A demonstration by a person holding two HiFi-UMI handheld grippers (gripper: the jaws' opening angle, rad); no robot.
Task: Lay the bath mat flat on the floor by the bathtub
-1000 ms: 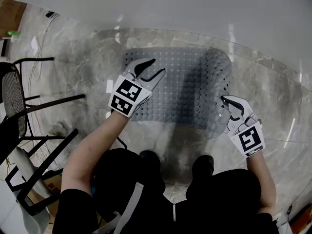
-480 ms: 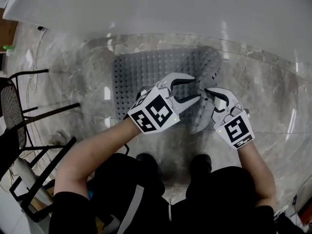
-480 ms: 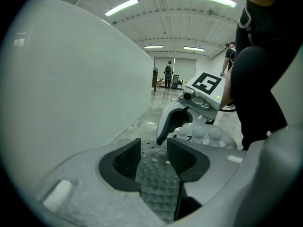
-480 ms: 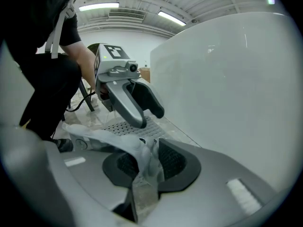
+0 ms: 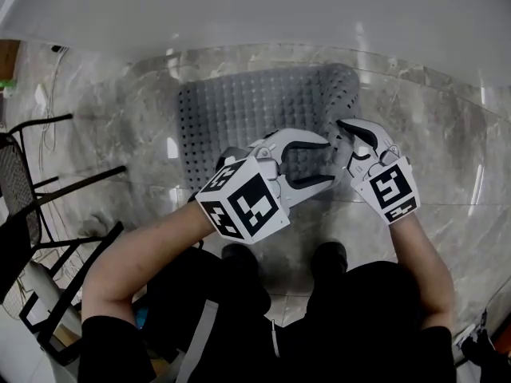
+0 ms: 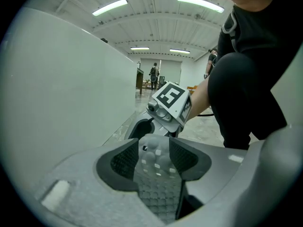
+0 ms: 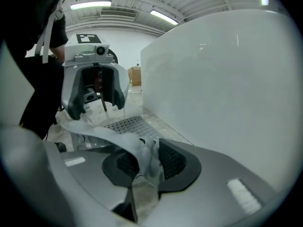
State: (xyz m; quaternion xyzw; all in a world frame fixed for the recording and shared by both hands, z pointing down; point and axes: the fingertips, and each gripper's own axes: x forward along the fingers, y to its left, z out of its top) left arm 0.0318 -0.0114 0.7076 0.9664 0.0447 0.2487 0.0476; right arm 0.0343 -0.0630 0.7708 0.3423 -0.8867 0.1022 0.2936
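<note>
No legible text, brand name, number or sign appears in any view. The only printed marks are black-and-white square marker patterns on the cube (image 5: 243, 206) of the left gripper (image 5: 330, 159) and the cube (image 5: 393, 195) of the right gripper (image 5: 345, 138). These patterns contain no readable characters.

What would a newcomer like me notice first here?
A grey studded rubber bath mat lies on the marble floor beside the white bathtub, its right edge curled up. The right tool, jaws just easing wider, pinches that edge; the left tool, jaws just opening, straddles it.
</note>
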